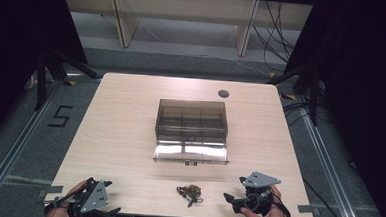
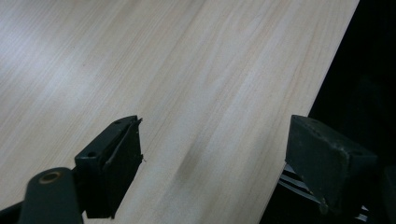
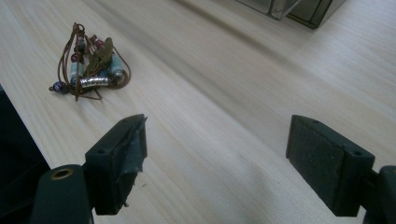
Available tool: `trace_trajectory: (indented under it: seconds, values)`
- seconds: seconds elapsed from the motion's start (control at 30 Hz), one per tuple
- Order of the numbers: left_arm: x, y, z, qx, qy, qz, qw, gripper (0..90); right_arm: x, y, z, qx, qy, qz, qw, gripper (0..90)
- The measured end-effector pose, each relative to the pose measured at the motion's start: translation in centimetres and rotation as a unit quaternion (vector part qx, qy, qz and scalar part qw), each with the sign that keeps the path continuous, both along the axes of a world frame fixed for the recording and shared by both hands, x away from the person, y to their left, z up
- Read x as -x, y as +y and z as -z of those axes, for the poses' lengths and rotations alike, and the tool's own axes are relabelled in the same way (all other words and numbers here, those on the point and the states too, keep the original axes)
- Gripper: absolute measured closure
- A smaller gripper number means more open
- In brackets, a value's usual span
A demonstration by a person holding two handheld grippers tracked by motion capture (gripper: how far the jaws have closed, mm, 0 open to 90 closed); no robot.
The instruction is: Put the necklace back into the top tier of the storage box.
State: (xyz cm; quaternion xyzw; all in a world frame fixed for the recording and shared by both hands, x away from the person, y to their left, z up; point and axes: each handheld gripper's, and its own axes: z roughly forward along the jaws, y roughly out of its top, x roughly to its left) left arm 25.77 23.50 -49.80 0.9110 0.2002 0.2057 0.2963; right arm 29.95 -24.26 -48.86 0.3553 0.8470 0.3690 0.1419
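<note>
Low – both grippers (image 1: 103, 214) (image 1: 231, 199) (jaws apart)

Left gripper (image 2: 212, 163) sits over the tabletop (image 2: 187, 70), fingers (image 2: 114, 163) spread wide apart with nothing between them. Left finger is above pale wood grain; the right one hangs past the tabletop edge, over the dark area beyond it. The edge runs diagonally from upper right down toward the bottom. A faint shadow smudge lies on the wood between the fingers.
</note>
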Motion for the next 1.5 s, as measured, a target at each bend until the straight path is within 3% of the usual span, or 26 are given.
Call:
trace_trajectory:
  seconds: [0.23,0.3,0.43,0.47,0.53,0.7,0.8,0.93,1.27,1.5]
  values:
    - [0.0,0.0,0.0,0.006,0.002,-0.001,1.0,18.0,0.0,0.2,0.1,0.004,0.001,-0.015,0.9999,21.7]
    - [0.1,-0.1,0.1,-0.002,-0.008,-0.007,0.9999,18.0,0.0,0.2,0.1,0.003,0.004,-0.012,0.9999,21.8]
    - [0.0,0.0,0.0,-0.002,-0.005,-0.004,1.0,18.0,0.1,0.3,0.0,0.002,0.004,-0.012,0.9999,22.0]
    - [0.0,0.0,0.0,0.006,0.002,-0.001,1.0,18.0,0.1,0.3,0.1,0.006,0.0,-0.014,0.9999,22.0]
    - [0.1,-0.1,0.1,0.003,-0.006,-0.007,1.0,18.0,0.1,0.5,-0.1,0.001,0.014,-0.017,0.9998,21.7]
    - [0.0,-0.1,0.1,-0.001,0.002,0.0,1.0,18.0,0.0,1.1,-0.3,0.01,0.035,-0.036,0.9987,20.6]
    - [0.0,-0.1,0.1,0.004,0.002,0.0,1.0,18.0,0.0,1.5,-0.3,0.006,0.034,-0.039,0.9986,20.7]
    - [0.1,-0.1,0.1,0.002,-0.006,-0.006,1.0,18.0,0.1,2.5,-0.7,0.026,0.035,-0.053,0.9976,21.9]
    - [0.1,-0.2,0.2,-0.001,-0.009,-0.007,0.9999,18.0,-0.1,3.6,-1.9,0.043,0.045,-0.073,0.9954,20.7]
    - [0.0,-0.1,0.1,0.01,0.005,0.0,0.9999,18.0,-0.5,4.8,-2.5,0.049,0.045,-0.093,0.9934,19.7]
